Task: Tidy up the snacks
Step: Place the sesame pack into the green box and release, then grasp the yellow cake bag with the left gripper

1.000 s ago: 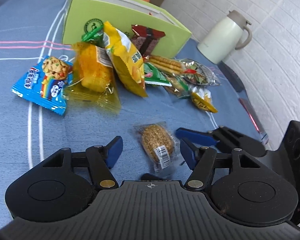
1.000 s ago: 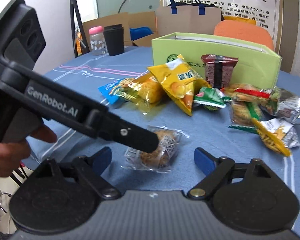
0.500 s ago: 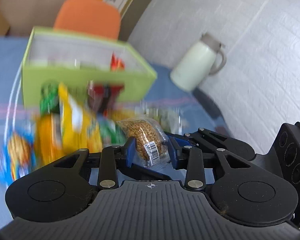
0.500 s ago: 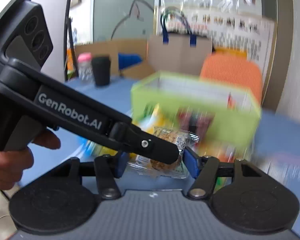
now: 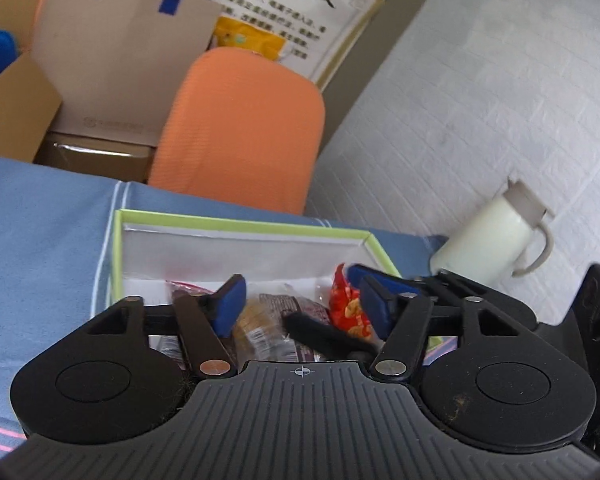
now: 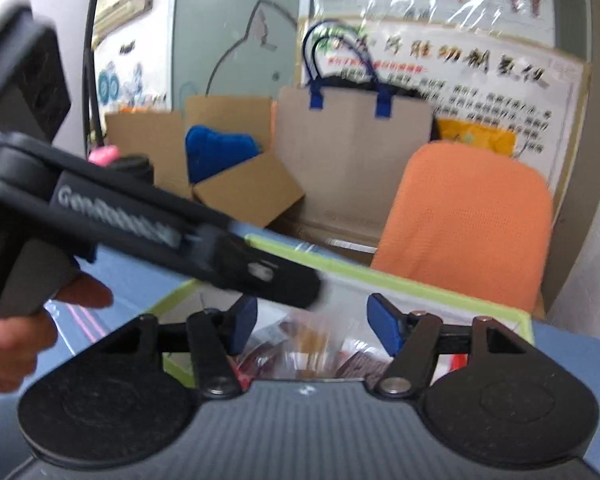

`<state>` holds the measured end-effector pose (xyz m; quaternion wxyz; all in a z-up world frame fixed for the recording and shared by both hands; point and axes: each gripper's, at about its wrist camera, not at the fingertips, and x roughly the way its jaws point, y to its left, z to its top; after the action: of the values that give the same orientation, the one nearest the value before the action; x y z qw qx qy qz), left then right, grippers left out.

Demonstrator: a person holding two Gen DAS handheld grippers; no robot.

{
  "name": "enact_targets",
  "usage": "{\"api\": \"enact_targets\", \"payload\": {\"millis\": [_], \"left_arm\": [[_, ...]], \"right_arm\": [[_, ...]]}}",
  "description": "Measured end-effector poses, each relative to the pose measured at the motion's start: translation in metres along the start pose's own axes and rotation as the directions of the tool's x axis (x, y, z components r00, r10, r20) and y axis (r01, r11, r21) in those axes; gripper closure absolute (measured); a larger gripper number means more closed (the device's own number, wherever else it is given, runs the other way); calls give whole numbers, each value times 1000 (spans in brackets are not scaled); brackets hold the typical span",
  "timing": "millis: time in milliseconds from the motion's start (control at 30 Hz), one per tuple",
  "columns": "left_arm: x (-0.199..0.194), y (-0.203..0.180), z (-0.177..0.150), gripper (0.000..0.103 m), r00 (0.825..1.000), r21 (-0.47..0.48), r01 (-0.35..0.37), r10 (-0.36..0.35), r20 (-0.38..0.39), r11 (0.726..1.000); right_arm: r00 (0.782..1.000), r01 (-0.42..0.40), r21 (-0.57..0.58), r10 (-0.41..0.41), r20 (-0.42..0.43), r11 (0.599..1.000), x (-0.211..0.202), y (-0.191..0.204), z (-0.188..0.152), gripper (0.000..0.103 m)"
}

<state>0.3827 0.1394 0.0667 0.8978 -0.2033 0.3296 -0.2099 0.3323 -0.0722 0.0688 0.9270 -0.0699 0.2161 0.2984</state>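
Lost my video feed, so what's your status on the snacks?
Both grippers open over the green box: left gripper, right gripper. Sesame cake packet lies inside among other snacks. Nothing blocking.

Even, soft indoor daylight, no hard shadows. Fisheye bending curves the edges, corners dark. Right view is motion-blurred, worst at 9 o'clock; glare streaks the poster at 12 o'clock.
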Motion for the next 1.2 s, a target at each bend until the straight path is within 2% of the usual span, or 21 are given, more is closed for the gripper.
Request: {"api": "enact_targets", "payload": {"millis": [67, 167, 367, 433, 533, 600, 733, 867, 1000, 1200], "left_arm": [[-23, 7, -6, 49, 999, 10, 27, -28, 38, 1000], [-48, 10, -27, 44, 998, 40, 8, -11, 56, 999], [-55, 7, -91, 45, 998, 68, 30, -26, -59, 997], [-48, 2, -106, 48, 995, 99, 24, -14, -95, 995], [-32, -4, -113, 60, 989, 116, 22, -5, -145, 993], [-20, -4, -114, 77, 982, 100, 22, -3, -189, 995], [-15, -9, -119, 87, 980, 104, -32, 51, -193, 994], [-43, -24, -129, 88, 986, 120, -23, 42, -161, 992], [-69, -45, -148, 84, 991, 107, 2, 12, -132, 994], [-75, -55, -207, 80, 983, 39, 18, -10, -181, 999]], "right_arm": [[999, -8, -2, 8, 40, 1000, -25, 9, -8, 18], [999, -28, 2, 28, 37, 1000, -52, 30, -35, 13], [986, -117, 124, 131, -108, 985, -55, 72, -98, 13], [979, -134, 168, 157, -132, 977, -50, 80, -110, 10], [978, -97, 191, 129, -163, 977, -44, 87, -116, 10], [975, -104, 236, 146, -166, 966, -37, 83, -117, 9], [976, -106, 282, 155, -155, 953, -39, 81, -117, 9], [979, -132, 289, 169, -109, 948, -67, 86, -116, 9], [987, -106, 251, 133, -91, 962, -107, 99, -123, 9], [980, -71, 230, 111, -165, 971, -133, 108, -159, 9]]}}
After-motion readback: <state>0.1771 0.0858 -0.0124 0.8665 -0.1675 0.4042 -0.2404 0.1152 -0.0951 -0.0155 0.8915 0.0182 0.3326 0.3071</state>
